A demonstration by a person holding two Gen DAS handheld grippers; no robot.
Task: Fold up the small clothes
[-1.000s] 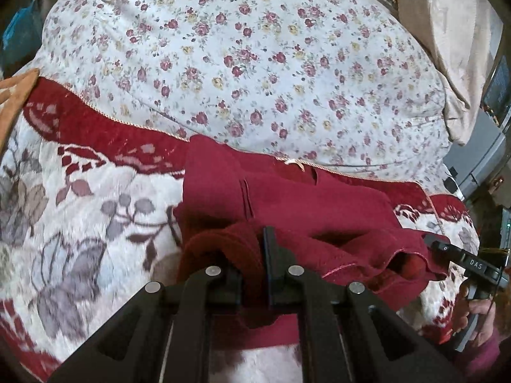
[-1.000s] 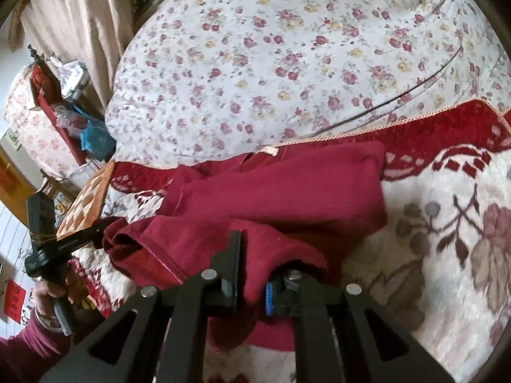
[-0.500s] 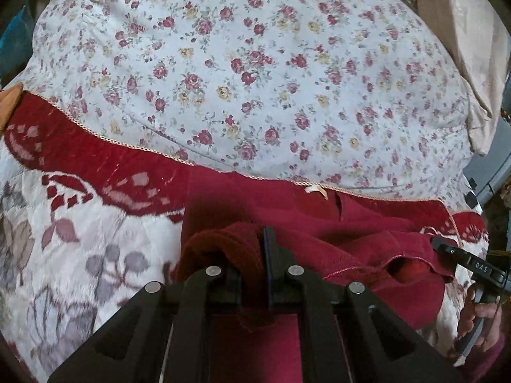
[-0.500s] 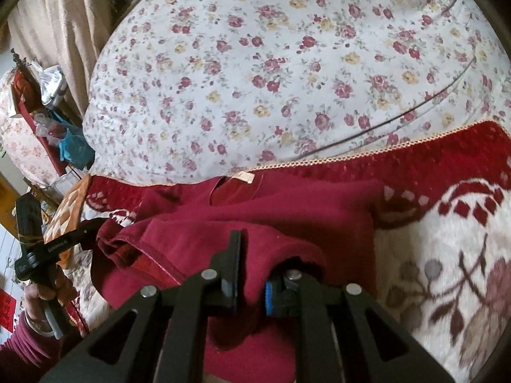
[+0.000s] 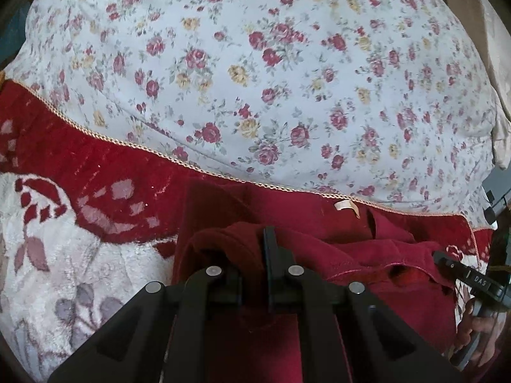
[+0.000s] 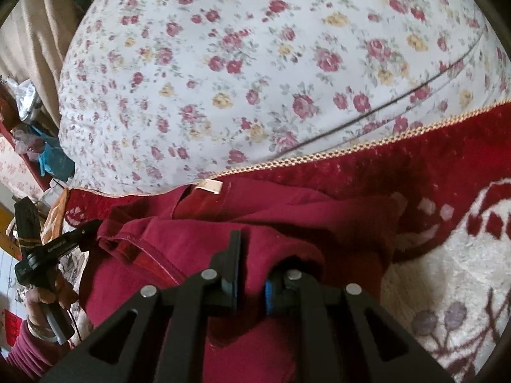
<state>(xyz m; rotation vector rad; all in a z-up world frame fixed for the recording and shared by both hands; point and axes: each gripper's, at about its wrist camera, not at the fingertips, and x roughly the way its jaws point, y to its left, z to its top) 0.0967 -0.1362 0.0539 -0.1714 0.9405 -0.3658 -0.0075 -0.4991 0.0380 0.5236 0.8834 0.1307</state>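
Note:
A dark red garment [image 5: 287,210] lies on a red and white floral blanket [image 5: 64,255], its pale neck label [image 5: 346,206] close to the blanket's gold-trimmed edge. My left gripper [image 5: 260,249] is shut on a raised fold of the garment's hem. My right gripper [image 6: 252,255] is shut on another bunch of the same hem [image 6: 287,249]. The cloth is doubled over toward the collar, whose label [image 6: 210,186] shows in the right wrist view. Each gripper appears at the edge of the other's view, held by a hand: the right gripper [image 5: 463,277] and the left gripper [image 6: 57,245].
A white quilt with small roses [image 5: 271,79] rises right behind the blanket edge. Beige curtain [image 6: 32,32] and cluttered shelves [image 6: 28,134] stand at the far left of the right wrist view. A sleeve in dark red [image 6: 28,348] shows at the lower left.
Both grippers have carried the garment's hem forward and a little down toward the collar. The label and the quilt now sit nearer, and less flat garment shows between hem and collar.

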